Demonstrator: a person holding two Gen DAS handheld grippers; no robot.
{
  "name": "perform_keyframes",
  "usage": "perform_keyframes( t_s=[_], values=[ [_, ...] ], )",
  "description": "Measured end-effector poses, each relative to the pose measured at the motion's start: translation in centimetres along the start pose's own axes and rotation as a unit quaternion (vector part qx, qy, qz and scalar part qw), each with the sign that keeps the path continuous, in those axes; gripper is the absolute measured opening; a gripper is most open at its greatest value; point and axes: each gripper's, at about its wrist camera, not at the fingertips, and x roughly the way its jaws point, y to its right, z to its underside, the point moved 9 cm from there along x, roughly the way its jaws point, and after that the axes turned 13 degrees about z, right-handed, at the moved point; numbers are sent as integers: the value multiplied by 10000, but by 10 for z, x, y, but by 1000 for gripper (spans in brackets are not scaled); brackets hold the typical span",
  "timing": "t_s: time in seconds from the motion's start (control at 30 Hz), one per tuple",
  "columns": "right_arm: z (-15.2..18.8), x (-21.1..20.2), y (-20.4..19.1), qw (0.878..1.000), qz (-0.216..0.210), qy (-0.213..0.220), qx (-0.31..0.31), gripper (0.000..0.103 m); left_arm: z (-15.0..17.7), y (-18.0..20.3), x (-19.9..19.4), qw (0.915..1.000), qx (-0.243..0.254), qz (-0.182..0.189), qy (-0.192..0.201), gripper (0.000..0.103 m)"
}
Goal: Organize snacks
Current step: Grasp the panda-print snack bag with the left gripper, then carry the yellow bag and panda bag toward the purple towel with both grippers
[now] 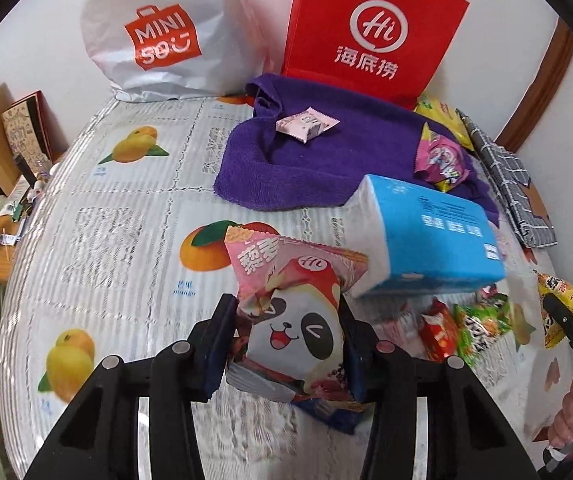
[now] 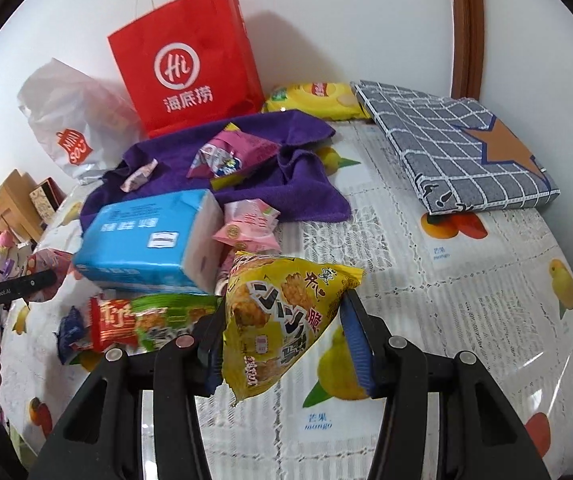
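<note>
Fruit-print counter (image 2: 466, 280) against white wall. Left tongs (image 1: 286, 344) clamped on panda packet (image 1: 298, 320), lower centre; right tongs (image 2: 282, 340) clamped on yellow packet (image 2: 282, 312), lifted probably for sorting toward red bag (image 2: 190, 64), upper left.

A: Where do the 2 cameras sit?

B: Each rides on a gripper, looking forward along its fingers and down at the table (image 1: 126, 200) from close range. The left view faces the back wall.

A: And the right?

B: It stands further right, facing the same wall. Both share the red bag (image 1: 370, 28) (image 2: 190, 60), purple towel (image 1: 326, 160) (image 2: 310, 184) and tissue pack (image 1: 426, 232) (image 2: 142, 240).
</note>
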Motion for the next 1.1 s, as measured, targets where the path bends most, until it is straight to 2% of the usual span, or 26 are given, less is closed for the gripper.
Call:
perform_keyframes(
  t_s=[0.17, 0.23, 0.5, 1.1],
  values=[
    [-1, -19, 1, 10000, 15, 97, 4, 50, 5, 10, -20, 9999, -76, 33, 139, 45],
    [-1, -27, 2, 9997, 147, 198, -41, 50, 7, 16, -26, 9997, -98, 95, 187, 45],
    [-4, -53, 2, 9995, 52, 319, -11, 50, 9, 43, -47, 9992, 72, 171, 352, 45],
    [-24, -75, -10, 9987, 51, 514, -15, 50, -9, 87, -74, 9961, 460, 330, 683, 45]
  ],
)
